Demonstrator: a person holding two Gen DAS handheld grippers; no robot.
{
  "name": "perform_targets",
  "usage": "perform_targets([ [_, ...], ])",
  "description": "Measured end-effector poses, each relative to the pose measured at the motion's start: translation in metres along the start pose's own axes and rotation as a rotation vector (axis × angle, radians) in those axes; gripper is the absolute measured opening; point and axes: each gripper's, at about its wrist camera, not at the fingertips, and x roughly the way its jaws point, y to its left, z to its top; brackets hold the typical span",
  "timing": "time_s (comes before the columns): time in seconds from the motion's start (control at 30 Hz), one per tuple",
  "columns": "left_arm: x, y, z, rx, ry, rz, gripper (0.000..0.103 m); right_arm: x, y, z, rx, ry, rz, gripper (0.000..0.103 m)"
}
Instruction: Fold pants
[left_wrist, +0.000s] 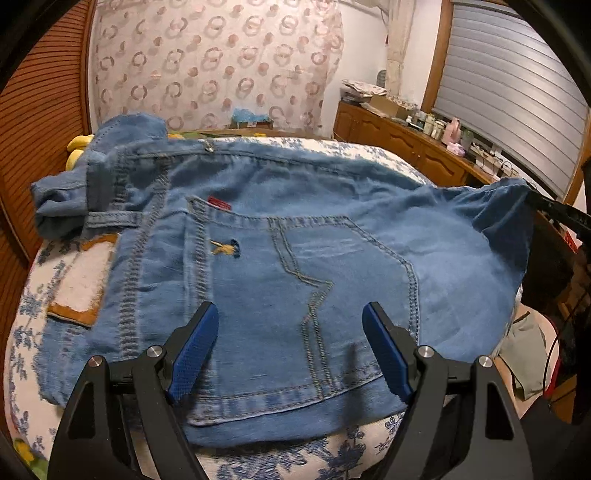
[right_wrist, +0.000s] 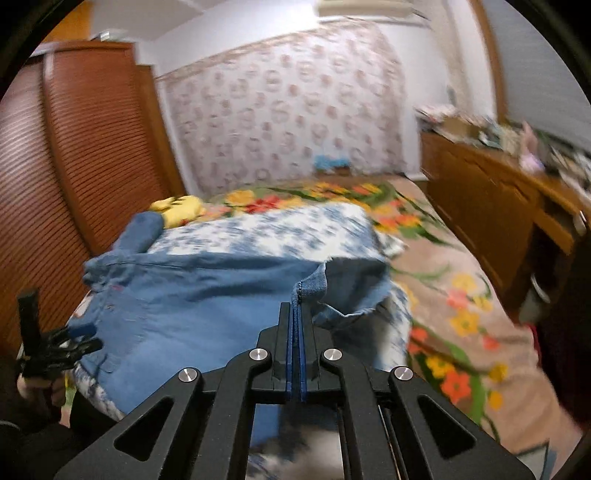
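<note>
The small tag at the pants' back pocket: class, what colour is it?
Red tag; clearest in the left wrist view.

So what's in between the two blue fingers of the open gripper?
Only jeans. The left wrist view shows the left gripper open above the back pocket, and the fingers touch nothing.

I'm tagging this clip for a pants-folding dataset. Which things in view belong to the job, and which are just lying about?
Part of the job:
- denim pants, spread on the bed
- right tool, shut on a pants edge
- left tool, open over the pants

Just lying about:
- blue floral cover
- yellow plush toy
- flowered blanket
- wooden dresser with clutter
</note>
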Motion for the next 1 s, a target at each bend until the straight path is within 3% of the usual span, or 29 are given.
perform_targets([
  [0.5,-0.033,0.024,0.007,-0.016,-0.081,0.054,0.081,0.050,0.082,0.045,-0.198,-0.036,0.185,0.002],
  [0.8,-0.039,0.035,0.005,-0.033,-0.095,0.075,0.081,0.081,0.135,0.068,-0.263,-0.049,0.363,0.002],
  [1.0,-0.043,0.047,0.000,-0.053,-0.097,0.087,0.081,0.131,0.145,0.053,-0.256,0.034,0.437,0.002],
])
